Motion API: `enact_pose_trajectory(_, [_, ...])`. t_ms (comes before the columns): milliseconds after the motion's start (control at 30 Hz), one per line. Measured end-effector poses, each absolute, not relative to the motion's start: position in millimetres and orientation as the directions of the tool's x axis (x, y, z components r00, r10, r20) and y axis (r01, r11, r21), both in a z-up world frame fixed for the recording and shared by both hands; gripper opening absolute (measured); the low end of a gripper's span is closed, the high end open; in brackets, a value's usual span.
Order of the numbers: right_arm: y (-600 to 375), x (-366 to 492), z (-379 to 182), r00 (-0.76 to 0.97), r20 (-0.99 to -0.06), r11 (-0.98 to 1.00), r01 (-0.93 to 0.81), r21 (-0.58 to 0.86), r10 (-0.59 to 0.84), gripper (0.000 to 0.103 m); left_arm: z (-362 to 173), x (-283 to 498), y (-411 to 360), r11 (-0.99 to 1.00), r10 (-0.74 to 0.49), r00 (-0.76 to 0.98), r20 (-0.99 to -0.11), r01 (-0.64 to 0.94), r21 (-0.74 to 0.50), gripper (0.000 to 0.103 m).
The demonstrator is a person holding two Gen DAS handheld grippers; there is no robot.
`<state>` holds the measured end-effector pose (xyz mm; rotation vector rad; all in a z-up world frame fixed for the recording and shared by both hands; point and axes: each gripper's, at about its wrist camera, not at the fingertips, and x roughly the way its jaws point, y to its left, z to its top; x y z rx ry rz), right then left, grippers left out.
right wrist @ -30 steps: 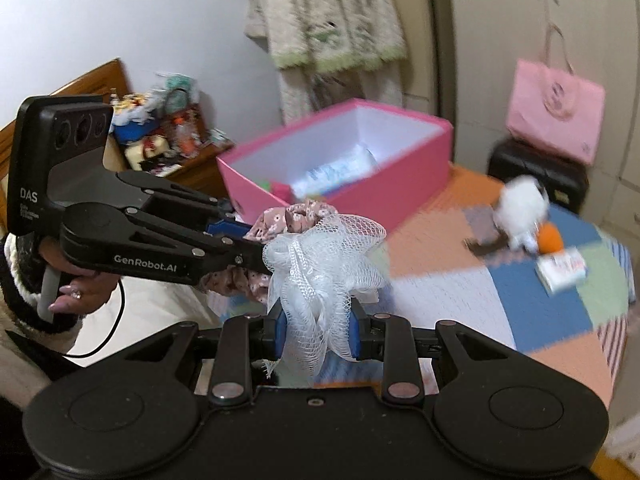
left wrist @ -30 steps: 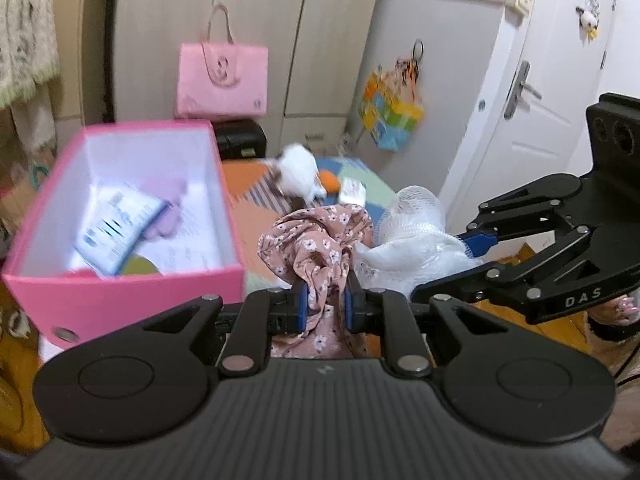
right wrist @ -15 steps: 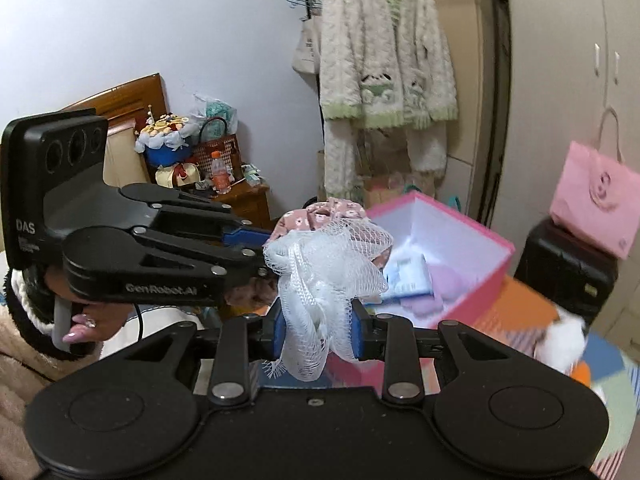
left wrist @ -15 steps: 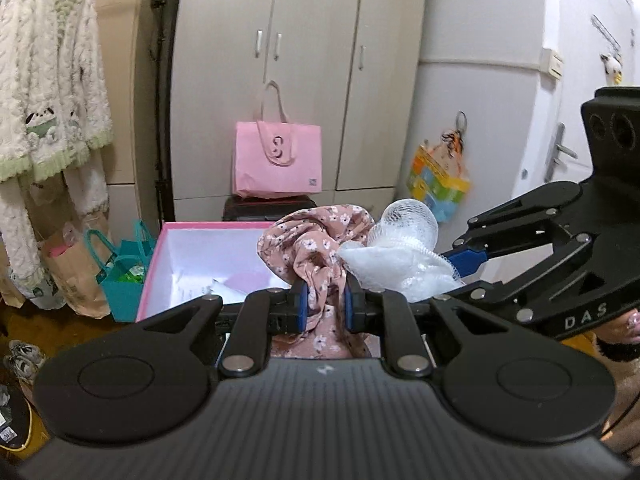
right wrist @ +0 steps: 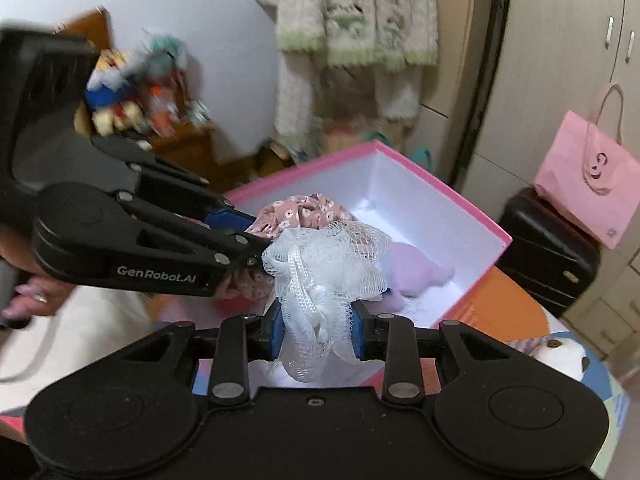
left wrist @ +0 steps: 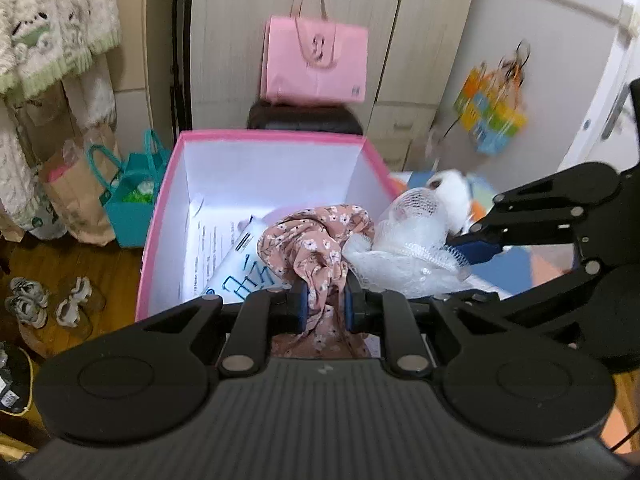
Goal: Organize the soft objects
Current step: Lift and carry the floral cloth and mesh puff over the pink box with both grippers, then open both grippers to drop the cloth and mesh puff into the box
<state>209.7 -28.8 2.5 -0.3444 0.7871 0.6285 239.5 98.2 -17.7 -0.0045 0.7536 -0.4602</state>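
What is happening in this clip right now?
A person is putting soft items away, one handheld tool per hand. The left tool is shut on a pink floral cloth; the right tool grips a white mesh bath pouf. Both items hang over the open pink box, not yet released. The box already holds a lilac soft item and a printed packet.

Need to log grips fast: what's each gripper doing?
Left gripper: shut on floral cloth.
Right gripper: shut on white mesh puff.
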Motion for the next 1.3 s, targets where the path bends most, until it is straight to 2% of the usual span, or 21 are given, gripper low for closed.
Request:
enact_pose_trajectory(200, [-26, 227, -17, 0.535, -0.783, 0.771, -0.627, -0.115, 0.318, 0.037, -39, 249, 102, 0.923, -0.347, 0.624, -0.700, 0.360, -0.137, 0.016])
enact_pose_trajectory(300, [-21, 229, -27, 0.529, -0.798, 0.760, -0.633, -0.146, 0.287, 0.037, -45, 251, 106, 0.929, -0.335, 0.605, -0.722, 0.342, -0.145, 0.020])
enact_pose_trajectory(367, [-19, 233, -31, 0.506, -0.810, 0.752, -0.646, -0.129, 0.296, 0.040, -47, 253, 110, 0.931, -0.345, 0.593, -0.727, 0.317, -0.183, 0.024])
enact_pose_trajectory(433, [-16, 234, -35, 0.495, -0.813, 0.736, -0.665, -0.128, 0.307, 0.048, -47, 251, 112, 0.932, -0.343, 0.592, -0.729, 0.310, -0.187, 0.025])
enact_pose_trajectory(467, [-15, 233, -37, 0.497, -0.813, 0.731, -0.668, -0.136, 0.302, 0.052, -46, 248, 112, 0.936, -0.331, 0.603, -0.726, 0.307, -0.172, 0.029])
enact_pose_trajectory(500, [-14, 232, -37, 0.502, -0.810, 0.725, -0.673, -0.145, 0.304, 0.055, -44, 245, 112, 0.942, -0.310, 0.618, -0.723, 0.301, -0.147, 0.038])
enact_pose_trajectory(567, [-16, 227, -34, 0.515, -0.798, 0.724, -0.673, -0.151, 0.312, 0.063, -37, 238, 112, 0.950, -0.284, 0.642, -0.713, 0.290, -0.117, 0.049])
enact_pose_trajectory(600, [-20, 225, -31, 0.526, -0.789, 0.726, -0.670, -0.154, 0.318, 0.066, -33, 234, 113, 0.950, -0.283, 0.651, -0.704, 0.292, -0.113, 0.050])
enact_pose_trajectory(667, [-27, 221, -23, 0.545, -0.768, 0.729, -0.667, -0.154, 0.336, 0.067, -23, 226, 116, 0.947, -0.296, 0.665, -0.685, 0.298, -0.120, 0.053])
enact_pose_trajectory(733, [-37, 218, -13, 0.557, -0.747, 0.738, -0.661, -0.135, 0.363, 0.067, -12, 217, 116, 0.948, -0.294, 0.681, -0.670, 0.300, -0.111, 0.062])
enact_pose_trajectory(833, [-54, 209, 4, 0.561, -0.721, 0.750, -0.656, -0.088, 0.406, 0.067, 3, 203, 114, 0.949, -0.274, 0.699, -0.661, 0.307, -0.069, 0.065])
enact_pose_trajectory(933, [-69, 196, 22, 0.575, -0.691, 0.762, -0.646, -0.054, 0.438, 0.067, 17, 189, 110, 0.943, -0.287, 0.690, -0.664, 0.327, -0.067, 0.073])
enact_pose_trajectory(1100, [-94, 168, 51, 0.595, -0.655, 0.774, -0.633, -0.026, 0.465, 0.067, 42, 162, 101, 0.920, -0.344, 0.666, -0.662, 0.382, -0.094, 0.080])
enact_pose_trajectory(1300, [-123, 129, 76, 0.639, -0.626, 0.790, -0.610, -0.059, 0.447, 0.067, 62, 130, 85, 0.887, -0.414, 0.638, -0.649, 0.444, -0.128, 0.087])
